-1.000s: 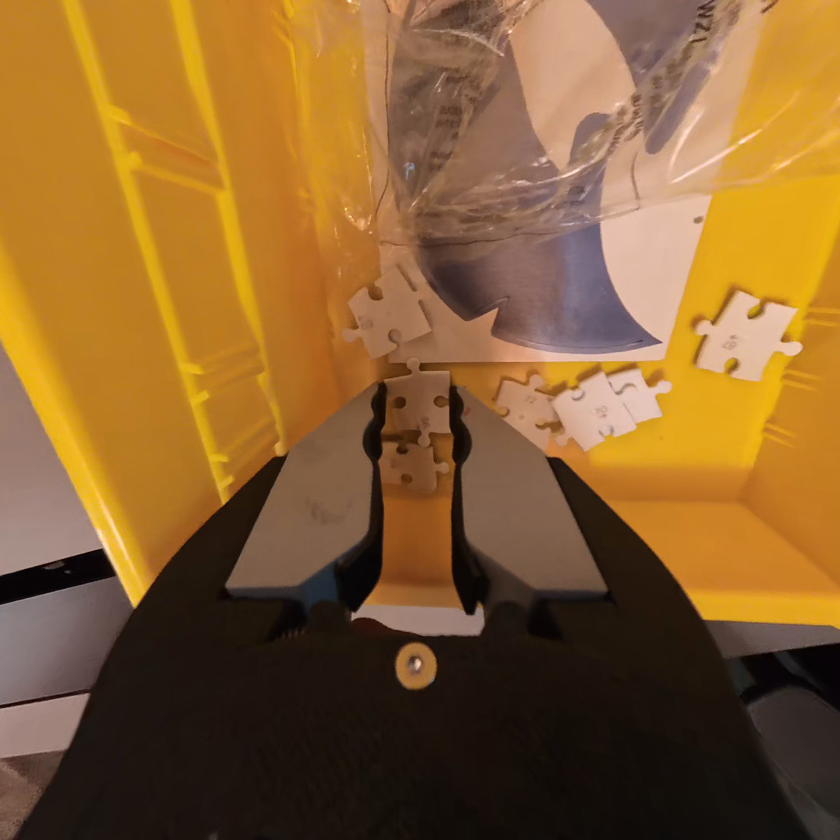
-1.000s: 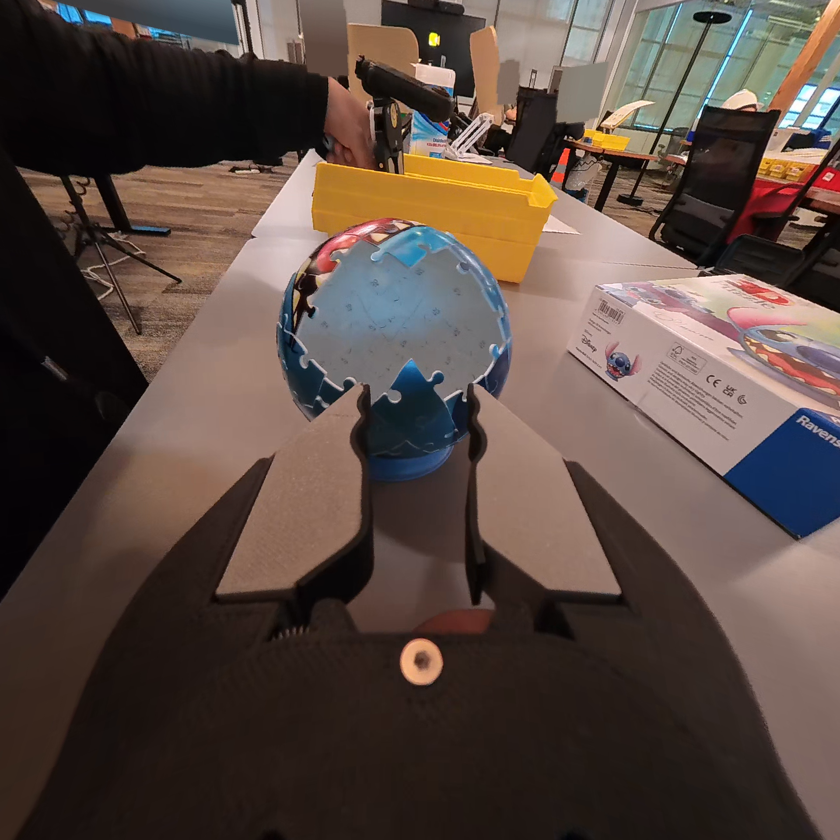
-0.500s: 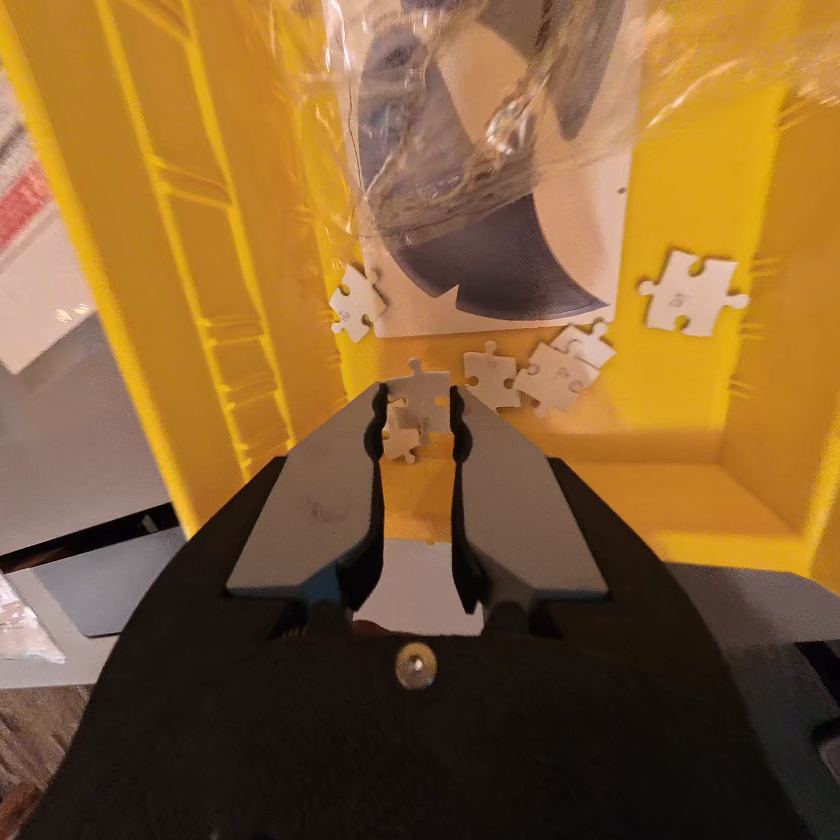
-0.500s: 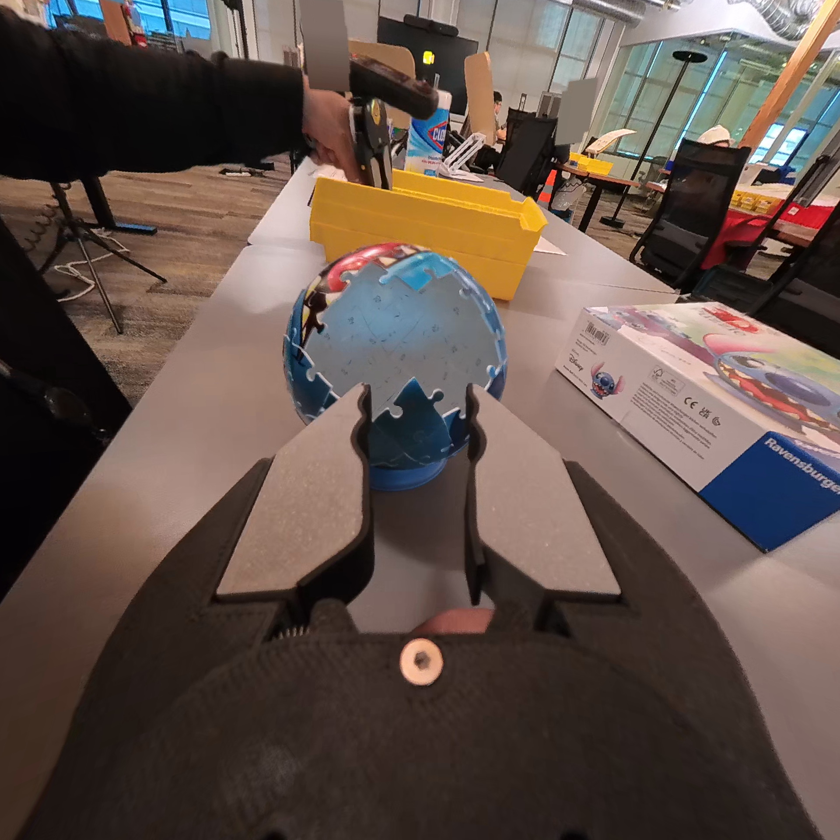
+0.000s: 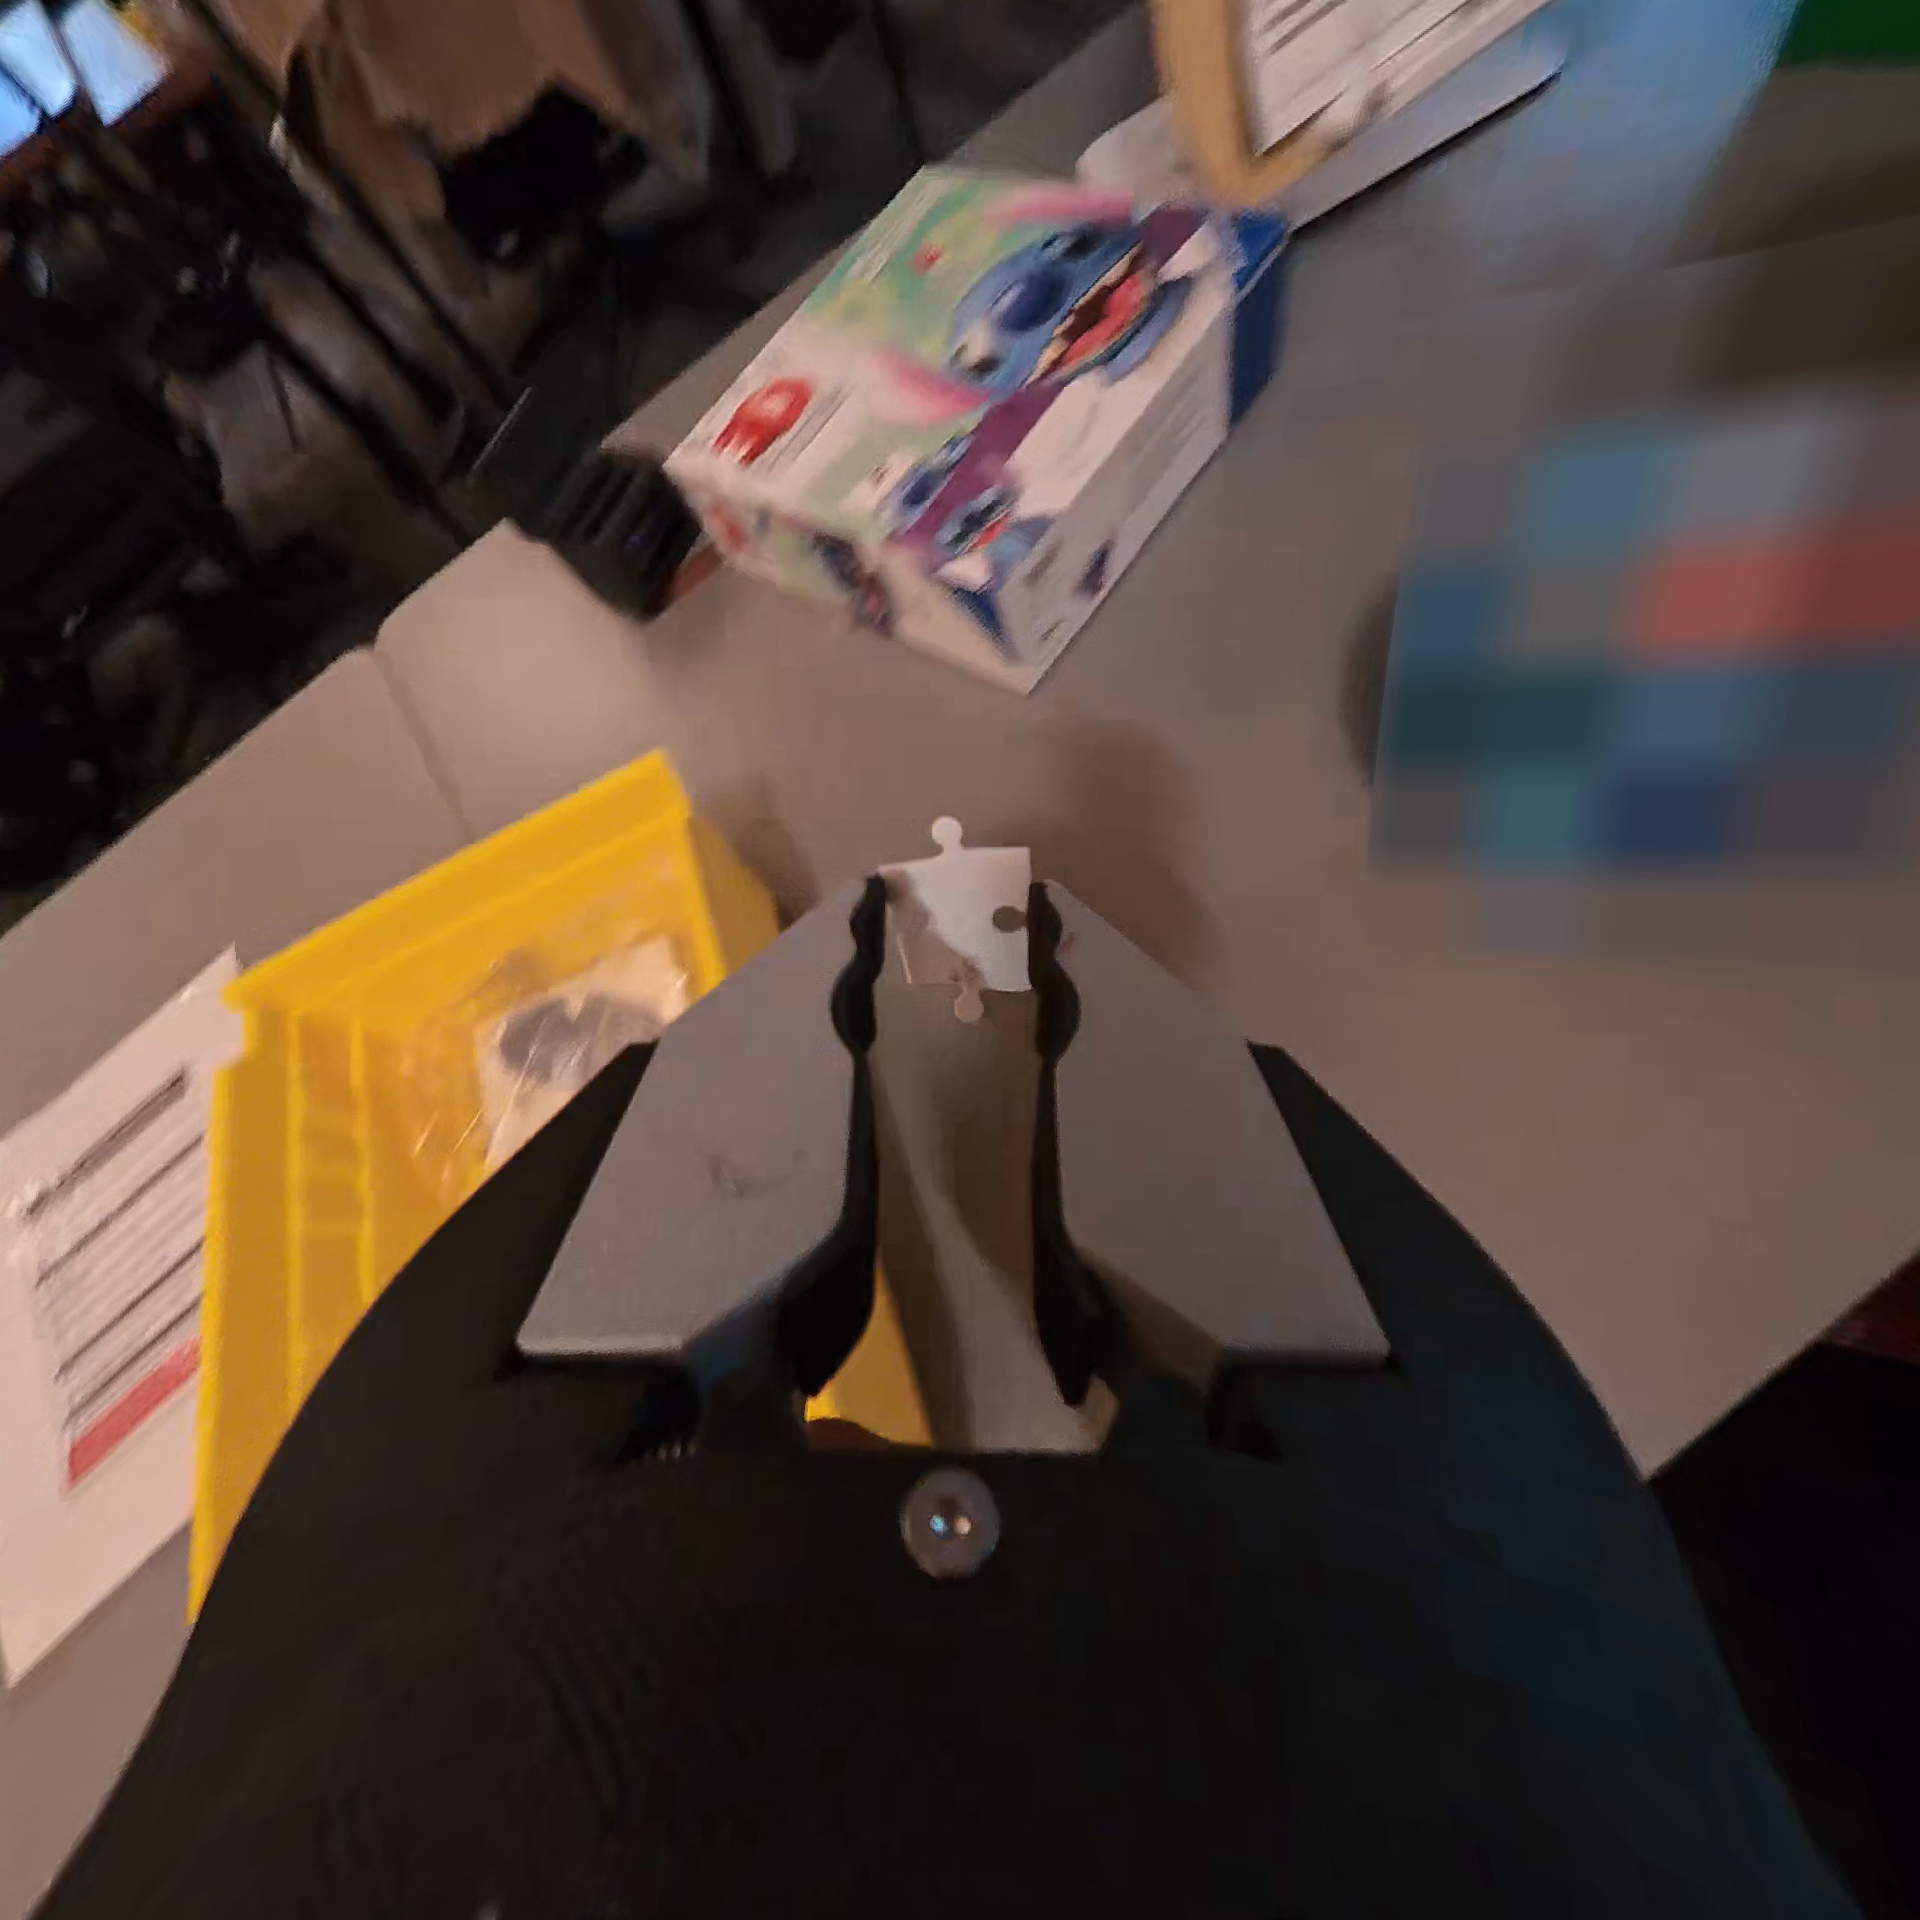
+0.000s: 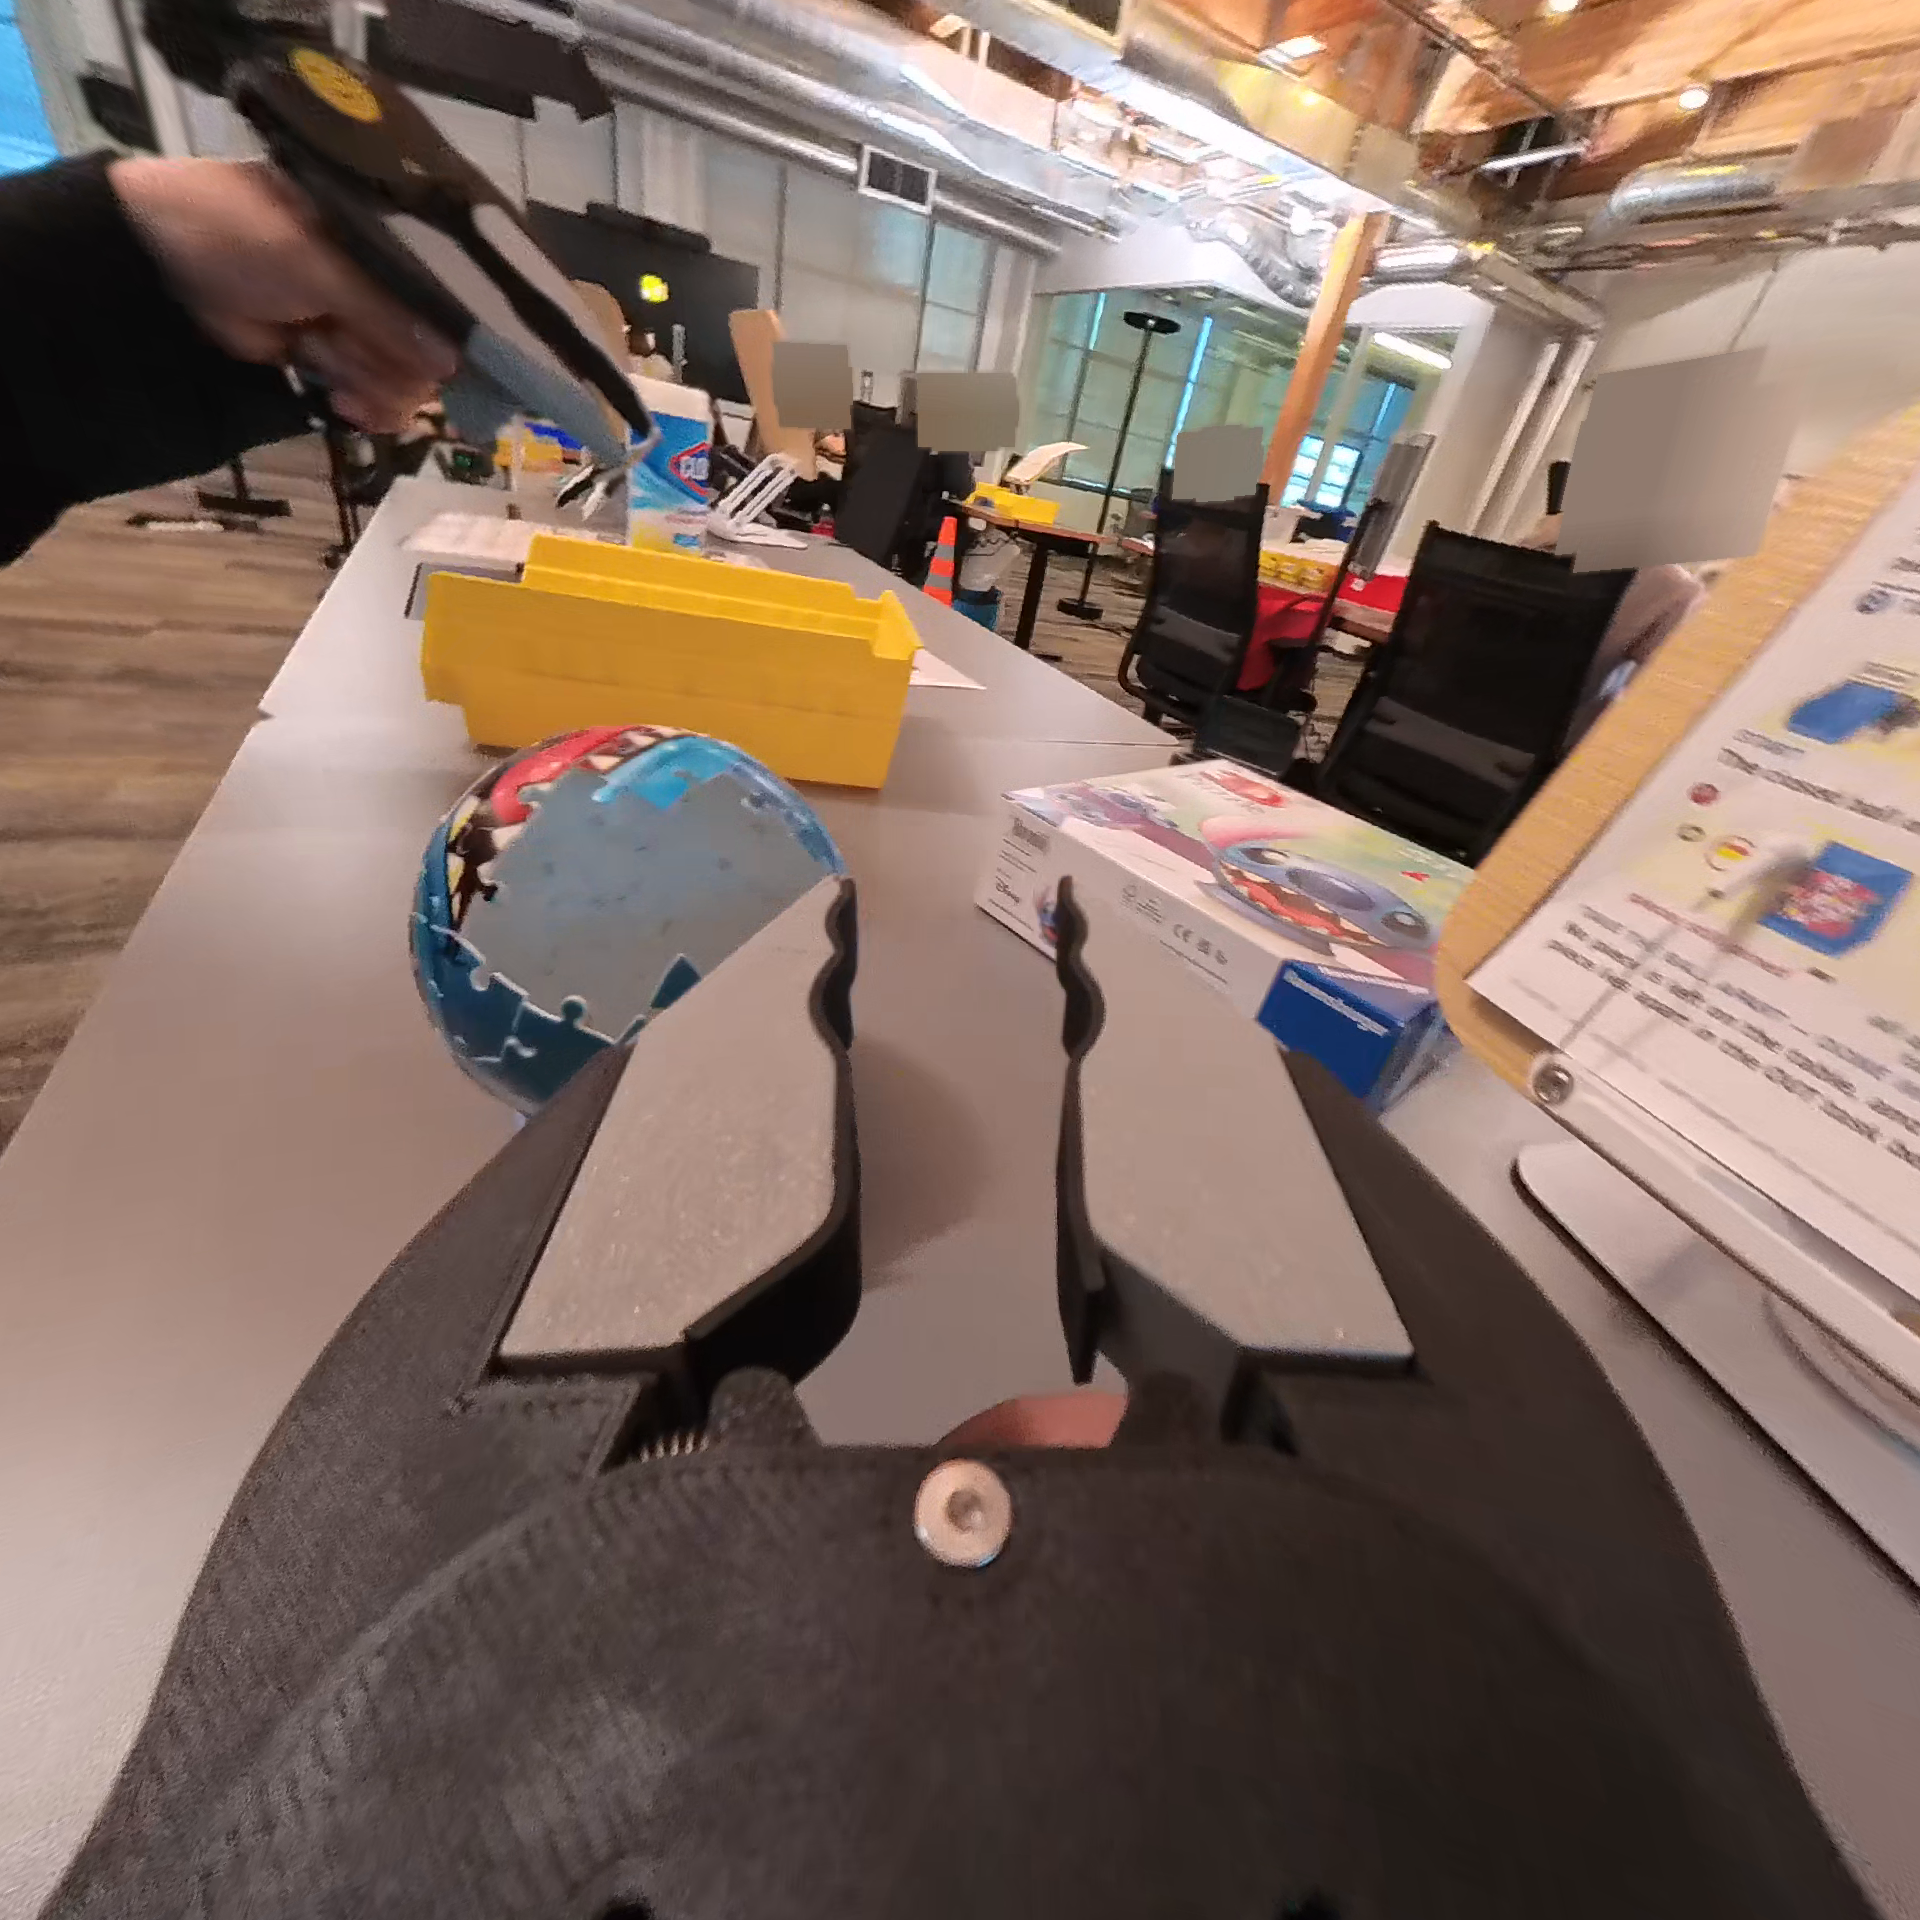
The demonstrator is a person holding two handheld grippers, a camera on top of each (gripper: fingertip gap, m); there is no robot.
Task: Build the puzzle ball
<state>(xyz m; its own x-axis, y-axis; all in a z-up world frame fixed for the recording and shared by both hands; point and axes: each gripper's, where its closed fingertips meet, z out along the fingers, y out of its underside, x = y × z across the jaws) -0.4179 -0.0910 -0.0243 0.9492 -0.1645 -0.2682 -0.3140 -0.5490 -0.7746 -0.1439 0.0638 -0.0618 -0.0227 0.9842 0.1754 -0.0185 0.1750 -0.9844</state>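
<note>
My left gripper (image 5: 956, 914) is shut on a white puzzle piece (image 5: 961, 923), held in the air above the grey table (image 5: 1351, 1091). It also shows in the right wrist view (image 6: 613, 447), raised above the yellow bin (image 6: 665, 655). The partly built blue puzzle ball (image 6: 603, 914) sits on the table, with a large open gap facing me. My right gripper (image 6: 951, 940) is open and empty, just right of the ball. In the left wrist view a mosaic patch covers where the ball would be.
The yellow bin (image 5: 436, 1039) holds a plastic bag and loose pieces. The puzzle box (image 6: 1226, 914) lies right of the ball, also seen in the left wrist view (image 5: 977, 436). An instruction sheet on a stand (image 6: 1714, 883) is at the right. A printed sheet (image 5: 94, 1247) lies by the bin. There is about 30 centimeters between the tips of the two grippers.
My left gripper lifted out of the yellow bin with the piece and swung up over the table. My right gripper moved right, off the ball's centre, and opened a little wider.
</note>
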